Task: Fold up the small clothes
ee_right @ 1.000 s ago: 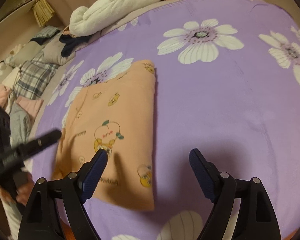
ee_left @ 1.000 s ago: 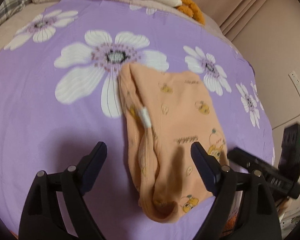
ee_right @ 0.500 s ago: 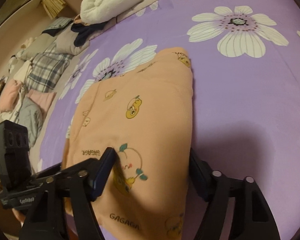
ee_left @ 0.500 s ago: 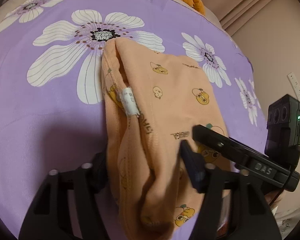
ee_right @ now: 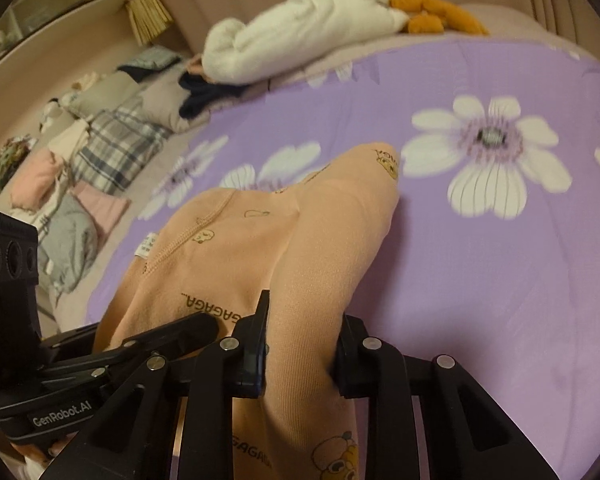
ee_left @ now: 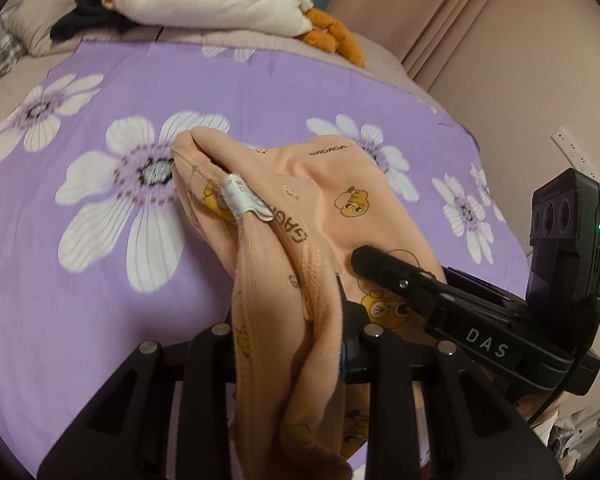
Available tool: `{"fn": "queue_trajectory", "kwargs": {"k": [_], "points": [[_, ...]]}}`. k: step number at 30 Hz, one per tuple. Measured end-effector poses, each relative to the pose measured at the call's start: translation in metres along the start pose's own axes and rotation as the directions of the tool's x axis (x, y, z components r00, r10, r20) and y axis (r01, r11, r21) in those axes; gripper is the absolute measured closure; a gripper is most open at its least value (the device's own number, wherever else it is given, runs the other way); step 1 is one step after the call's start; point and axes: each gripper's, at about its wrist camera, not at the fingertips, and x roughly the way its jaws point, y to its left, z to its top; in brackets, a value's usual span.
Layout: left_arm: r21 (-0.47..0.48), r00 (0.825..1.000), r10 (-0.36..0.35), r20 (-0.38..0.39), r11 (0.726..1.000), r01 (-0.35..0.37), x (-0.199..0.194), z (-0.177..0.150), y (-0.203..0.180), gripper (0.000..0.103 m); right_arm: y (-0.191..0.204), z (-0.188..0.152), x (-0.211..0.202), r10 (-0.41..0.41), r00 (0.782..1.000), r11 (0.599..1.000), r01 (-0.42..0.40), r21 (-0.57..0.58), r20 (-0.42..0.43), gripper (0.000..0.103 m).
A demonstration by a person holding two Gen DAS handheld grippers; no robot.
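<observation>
An orange child's garment with yellow cartoon prints and a white label lies folded on the purple flowered sheet. My left gripper is shut on its near left edge and holds that edge lifted. My right gripper is shut on the near right edge of the same garment, also lifted. The far end of the garment rests on the sheet. Each gripper shows in the other's view, the right one at the right and the left one at the lower left.
A white plush with orange feet lies at the back of the bed. A dark garment and plaid cloth sit at the back left, with a pile of other clothes at the left. Curtains hang at the right.
Both grippers moved in from open above the sheet, closed on the near edge of the orange garment and raised it. The garment's near end now hangs bunched between the jaws.
</observation>
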Motion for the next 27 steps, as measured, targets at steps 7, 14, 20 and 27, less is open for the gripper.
{"fn": "queue_trajectory", "kwargs": {"k": [7, 14, 20, 27], "points": [[0.006, 0.999, 0.041, -0.024, 0.999, -0.041, 0.033, 0.007, -0.001, 0.074, -0.013, 0.008, 0.020, -0.039, 0.999, 0.999, 0.039, -0.009, -0.009, 0.076], [-0.031, 0.994, 0.057, -0.095, 0.998, -0.060, 0.062, 0.000, 0.010, 0.069, -0.029, -0.002, 0.045, -0.062, 0.994, 0.997, 0.065, 0.031, -0.086, 0.076], [-0.031, 0.990, 0.085, -0.114, 0.996, -0.089, 0.062, -0.004, 0.010, 0.050, -0.032, -0.006, 0.043, -0.108, 0.988, 0.993, 0.113, 0.038, -0.106, 0.067], [-0.027, 0.994, 0.089, -0.064, 0.995, -0.091, 0.034, -0.002, 0.005, 0.017, -0.030, -0.006, 0.016, -0.151, 0.988, 0.988, 0.153, 0.029, -0.040, 0.028]]}}
